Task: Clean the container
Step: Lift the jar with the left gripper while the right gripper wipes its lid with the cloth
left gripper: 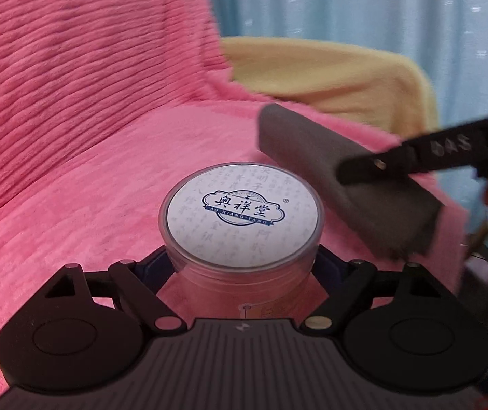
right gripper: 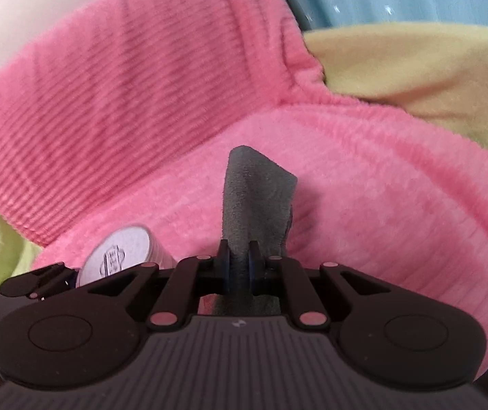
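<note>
The container [left gripper: 242, 220], a clear round jar with a white printed lid [left gripper: 242, 212], sits clamped between the fingers of the left gripper [left gripper: 244, 259] above a pink blanket [left gripper: 73, 119]. What the jar holds cannot be told; pink shows through its wall. The right gripper [right gripper: 238, 256] has its fingers closed on a grey sponge [right gripper: 254, 198], which hangs just beside the lid's right edge, apart from it. A yellow cloth [left gripper: 329, 68] lies behind.
</note>
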A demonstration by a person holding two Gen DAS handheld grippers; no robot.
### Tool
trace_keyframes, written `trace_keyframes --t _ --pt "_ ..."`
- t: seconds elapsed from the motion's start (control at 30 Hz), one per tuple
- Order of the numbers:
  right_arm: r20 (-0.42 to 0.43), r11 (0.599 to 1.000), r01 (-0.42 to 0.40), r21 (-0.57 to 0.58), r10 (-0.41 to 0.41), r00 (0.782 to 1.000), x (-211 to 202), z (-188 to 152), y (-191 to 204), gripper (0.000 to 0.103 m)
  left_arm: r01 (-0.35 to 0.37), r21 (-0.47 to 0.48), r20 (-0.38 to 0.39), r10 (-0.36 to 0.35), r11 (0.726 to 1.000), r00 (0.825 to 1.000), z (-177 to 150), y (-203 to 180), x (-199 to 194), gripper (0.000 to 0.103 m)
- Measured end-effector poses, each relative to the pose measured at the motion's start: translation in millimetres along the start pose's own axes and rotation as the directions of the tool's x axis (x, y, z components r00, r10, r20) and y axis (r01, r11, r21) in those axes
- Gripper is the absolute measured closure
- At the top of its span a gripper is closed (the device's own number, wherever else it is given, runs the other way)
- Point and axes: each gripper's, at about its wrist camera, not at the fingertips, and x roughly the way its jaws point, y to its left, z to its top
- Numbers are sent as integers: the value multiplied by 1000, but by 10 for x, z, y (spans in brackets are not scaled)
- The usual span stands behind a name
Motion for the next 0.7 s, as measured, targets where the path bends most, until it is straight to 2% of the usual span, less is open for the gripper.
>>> trace_keyframes --t 0.17,0.27,0.37,0.43,0.53,0.6,0.7 --pt "27 988 -142 -63 144 989 -342 22 54 95 19 48 -51 -16 999 999 -138 -52 -75 17" --pt "-20 960 -239 -144 238 971 -400 19 180 95 14 48 -57 -11 999 998 -164 -49 -72 16" --pt "-98 923 -300 -240 285 954 -352 19 388 95 -6 70 -56 10 998 998 -202 -75 -56 14" --pt "-161 891 -325 -318 287 944 -310 25 581 95 -23 103 -44 28 994 999 -245 -118 -50 14" --pt "-265 865 -333 -377 243 933 -185 14 771 95 -40 142 -23 43 989 999 -289 -178 -49 14" --pt "-315 859 -331 -389 214 925 -97 57 828 94 -56 166 -20 60 985 998 -292 -209 -21 15" --pt "-377 872 -338 -355 198 905 19 205 807 95 -68 184 2 69 981 998 -321 -231 -14 15"
